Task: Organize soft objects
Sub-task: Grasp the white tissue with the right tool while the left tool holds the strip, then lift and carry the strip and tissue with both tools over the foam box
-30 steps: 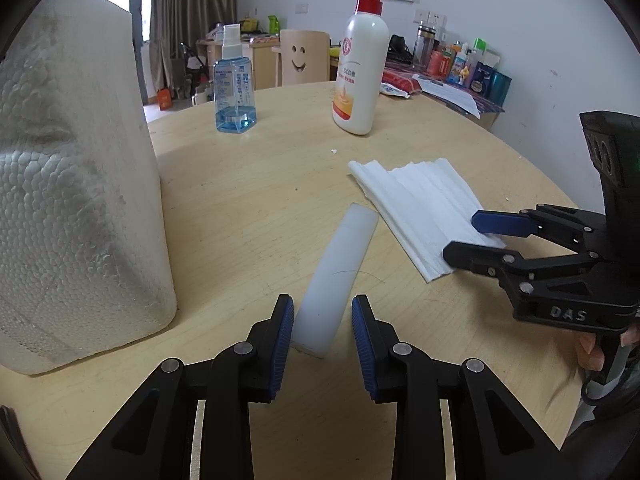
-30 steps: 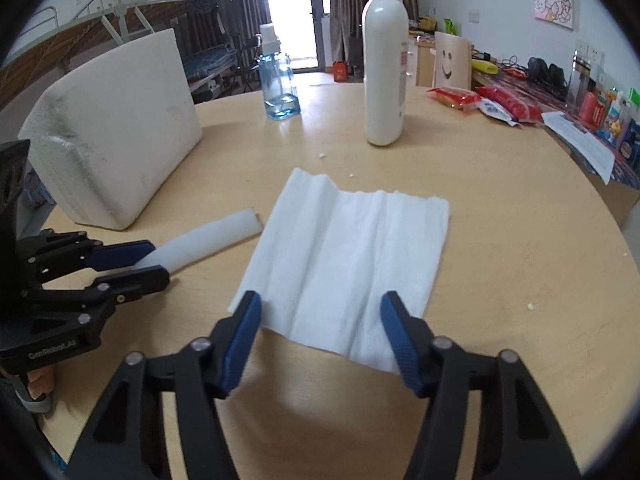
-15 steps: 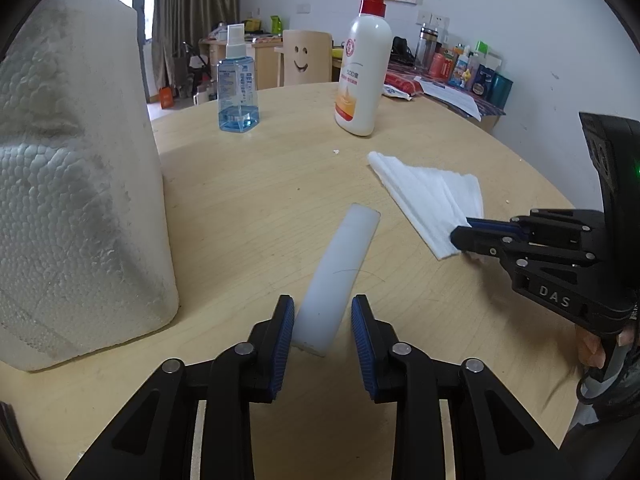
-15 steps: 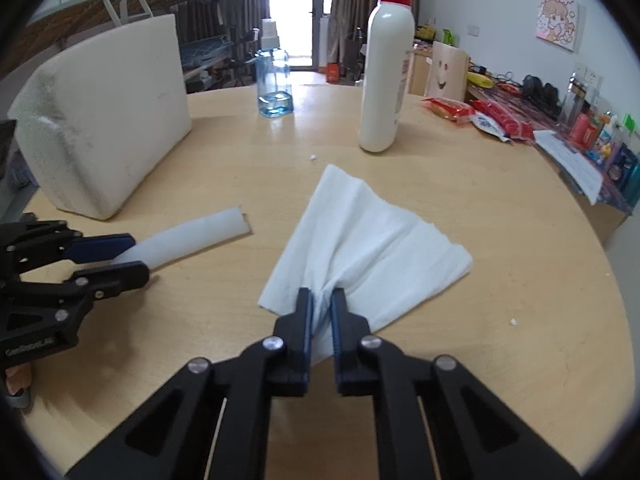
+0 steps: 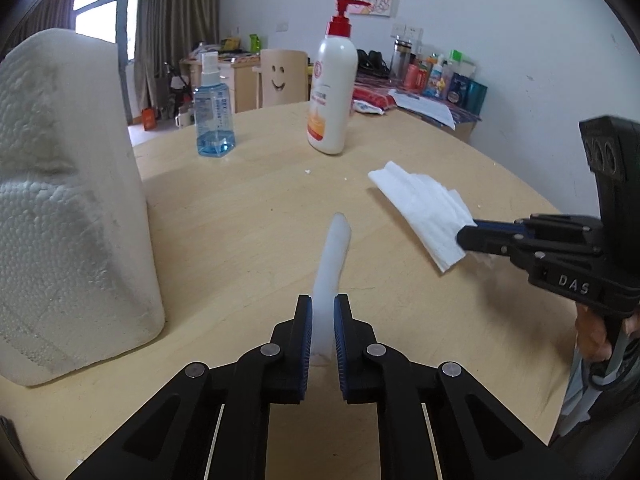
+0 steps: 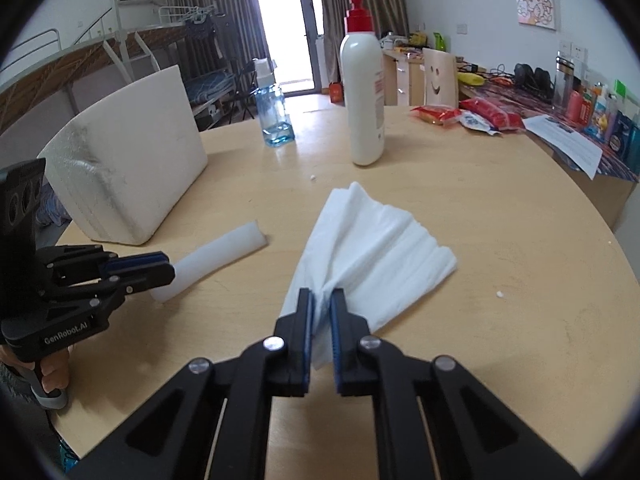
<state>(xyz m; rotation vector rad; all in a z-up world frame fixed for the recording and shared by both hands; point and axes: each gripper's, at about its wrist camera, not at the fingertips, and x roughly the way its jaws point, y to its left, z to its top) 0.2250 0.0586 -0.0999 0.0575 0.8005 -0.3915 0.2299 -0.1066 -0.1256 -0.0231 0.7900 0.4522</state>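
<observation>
Where it stood spread around the foam strip [image 5: 330, 264], the left claw [image 5: 322, 332] now pinches it, the right claw [image 6: 321, 324] still clamping the tissue [image 6: 372, 248].

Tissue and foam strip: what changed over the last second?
The right gripper closed on the tissue, bunching its near edge. The left gripper closed on the foam strip, turning it on edge. Foam block, pump bottle and spray bottle stayed put.
</observation>
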